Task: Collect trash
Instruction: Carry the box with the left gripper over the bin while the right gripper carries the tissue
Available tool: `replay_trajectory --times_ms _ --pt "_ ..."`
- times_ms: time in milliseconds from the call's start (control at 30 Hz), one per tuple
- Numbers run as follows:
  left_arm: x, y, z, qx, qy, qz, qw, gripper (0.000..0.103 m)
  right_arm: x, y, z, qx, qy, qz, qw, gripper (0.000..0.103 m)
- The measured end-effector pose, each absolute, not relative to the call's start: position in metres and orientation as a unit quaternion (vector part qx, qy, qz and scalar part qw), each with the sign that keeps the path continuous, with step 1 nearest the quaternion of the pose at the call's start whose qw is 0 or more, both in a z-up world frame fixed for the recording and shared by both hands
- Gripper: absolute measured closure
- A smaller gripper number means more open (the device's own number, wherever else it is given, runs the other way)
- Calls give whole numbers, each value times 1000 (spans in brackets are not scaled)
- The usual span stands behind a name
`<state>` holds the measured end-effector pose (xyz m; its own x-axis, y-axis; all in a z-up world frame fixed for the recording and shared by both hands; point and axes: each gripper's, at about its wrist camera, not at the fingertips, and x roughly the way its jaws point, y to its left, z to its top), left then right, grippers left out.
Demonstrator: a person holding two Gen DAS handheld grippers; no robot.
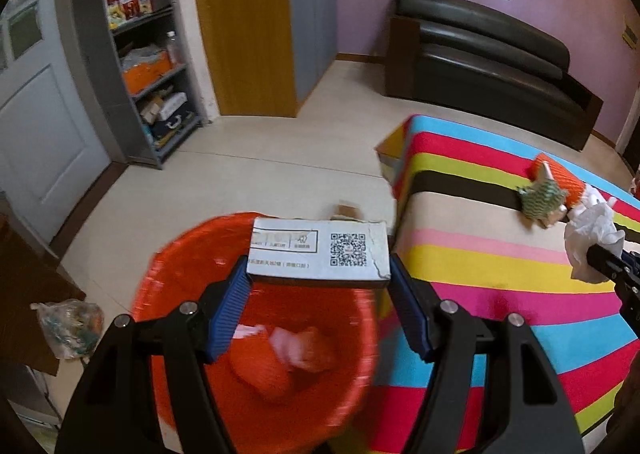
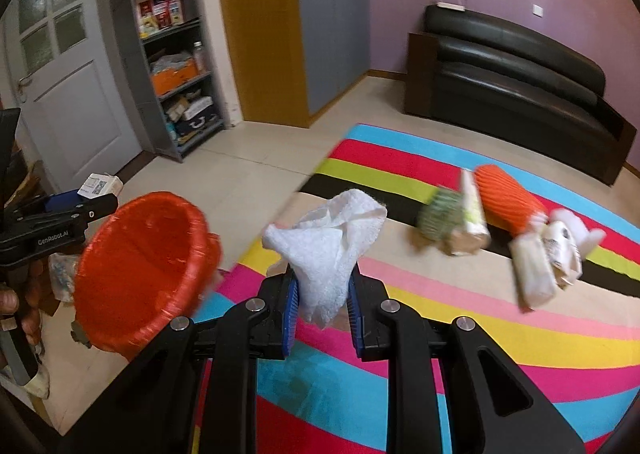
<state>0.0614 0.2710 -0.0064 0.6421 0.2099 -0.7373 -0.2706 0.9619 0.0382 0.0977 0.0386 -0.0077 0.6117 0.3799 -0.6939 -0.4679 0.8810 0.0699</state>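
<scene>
- Left gripper (image 1: 319, 278): clamped on small cardboard box (image 1: 319, 249), above the bin.
- Red bin (image 1: 256, 318): below it, holding blurred pink-orange scraps (image 1: 296, 350).
- Right gripper (image 2: 323, 298): clamped on white tissue (image 2: 328, 246), bin to its left.

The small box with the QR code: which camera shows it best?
Left wrist. The box fills the centre, clamped in the left gripper above the red bin, label readable. The right wrist view shows it small and far left.

One red basket (image 2: 140, 274), one small cardboard box (image 1: 320, 250), one crumpled white tissue (image 2: 332, 250), one orange net sleeve (image 2: 508, 198), one green net sleeve (image 2: 440, 210), two hand-held grippers.
</scene>
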Motion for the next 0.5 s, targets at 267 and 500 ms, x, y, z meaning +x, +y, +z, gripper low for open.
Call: replay_trajectory --times_ms 267,500 --pt "35 312 10 -47 398 155 903 37 86 104 2 -71 365 270 888 81" --pt "13 345 10 -75 398 182 896 37 71 163 4 -75 372 298 876 81"
